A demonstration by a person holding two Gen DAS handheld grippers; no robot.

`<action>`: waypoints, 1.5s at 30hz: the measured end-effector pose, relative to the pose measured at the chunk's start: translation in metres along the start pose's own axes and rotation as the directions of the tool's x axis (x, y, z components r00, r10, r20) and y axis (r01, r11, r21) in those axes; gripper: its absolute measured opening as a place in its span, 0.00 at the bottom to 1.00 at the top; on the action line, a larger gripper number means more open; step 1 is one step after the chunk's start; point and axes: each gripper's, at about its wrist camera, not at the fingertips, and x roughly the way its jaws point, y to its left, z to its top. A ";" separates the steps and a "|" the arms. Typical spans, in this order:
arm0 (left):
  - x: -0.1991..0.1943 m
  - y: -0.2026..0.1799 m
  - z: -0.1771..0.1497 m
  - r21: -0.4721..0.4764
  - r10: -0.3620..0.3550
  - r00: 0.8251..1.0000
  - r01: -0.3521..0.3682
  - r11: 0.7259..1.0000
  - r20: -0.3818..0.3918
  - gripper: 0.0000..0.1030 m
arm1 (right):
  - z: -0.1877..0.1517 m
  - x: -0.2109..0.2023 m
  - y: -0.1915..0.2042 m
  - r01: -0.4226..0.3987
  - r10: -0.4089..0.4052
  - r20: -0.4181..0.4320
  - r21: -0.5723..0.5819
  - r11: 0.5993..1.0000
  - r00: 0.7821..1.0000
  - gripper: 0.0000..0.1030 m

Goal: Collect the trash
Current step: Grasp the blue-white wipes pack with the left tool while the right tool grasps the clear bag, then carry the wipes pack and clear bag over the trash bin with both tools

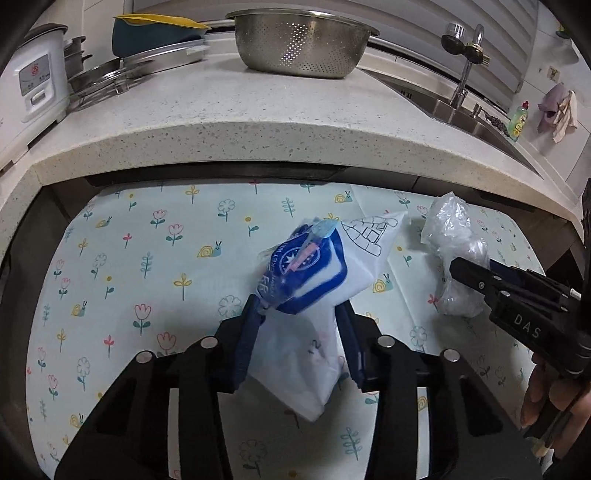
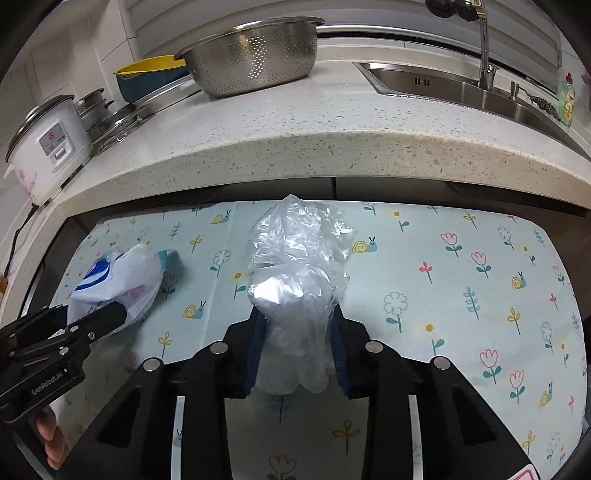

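Observation:
My left gripper (image 1: 299, 314) is shut on a white and blue printed plastic wrapper (image 1: 314, 273), held above the floral tablecloth (image 1: 129, 258). The wrapper also shows at the left in the right wrist view (image 2: 118, 273), with the left gripper (image 2: 110, 317) clamped on it. My right gripper (image 2: 297, 314) is shut on a crumpled clear plastic bag (image 2: 295, 266). The bag shows at the right in the left wrist view (image 1: 454, 251), with the right gripper (image 1: 465, 269) on it.
A speckled stone countertop (image 1: 258, 110) overhangs the far edge of the table. On it stand a steel colander (image 1: 299, 40), a rice cooker (image 1: 33, 85), pan lids (image 1: 103, 77) and a blue and yellow basin (image 1: 159, 29). A sink (image 2: 461, 85) with a faucet lies at the right.

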 end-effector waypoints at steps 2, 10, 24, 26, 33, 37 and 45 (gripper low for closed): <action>-0.009 -0.005 0.000 0.006 0.004 1.000 -0.004 1.000 0.019 0.35 | -0.003 -0.009 0.001 -0.006 0.006 0.009 -0.003 1.000 1.000 0.28; -0.053 -0.034 0.002 0.030 -0.018 0.998 0.016 0.999 0.067 0.34 | -0.003 -0.066 -0.010 -0.012 0.010 0.073 0.026 1.000 0.997 0.27; -0.154 -0.134 -0.005 0.132 -0.119 0.982 0.100 0.986 0.146 0.34 | -0.023 -0.212 -0.070 0.066 -0.088 0.203 0.110 0.992 0.975 0.27; -0.166 -0.154 -0.008 0.151 -0.135 0.979 0.112 0.982 0.153 0.34 | -0.030 -0.235 -0.083 0.082 -0.109 0.221 0.127 0.989 0.969 0.27; -0.196 -0.225 -0.024 0.222 -0.198 0.968 0.162 0.962 0.153 0.34 | -0.059 -0.301 -0.130 0.136 -0.182 0.261 0.185 0.973 0.948 0.28; -0.207 -0.266 -0.035 0.262 -0.236 0.962 0.194 0.945 0.140 0.34 | -0.077 -0.332 -0.162 0.166 -0.227 0.272 0.228 0.959 0.935 0.28; -0.216 -0.335 -0.059 0.335 -0.285 0.952 0.235 0.912 0.108 0.34 | -0.108 -0.371 -0.213 0.214 -0.298 0.274 0.298 0.930 0.914 0.28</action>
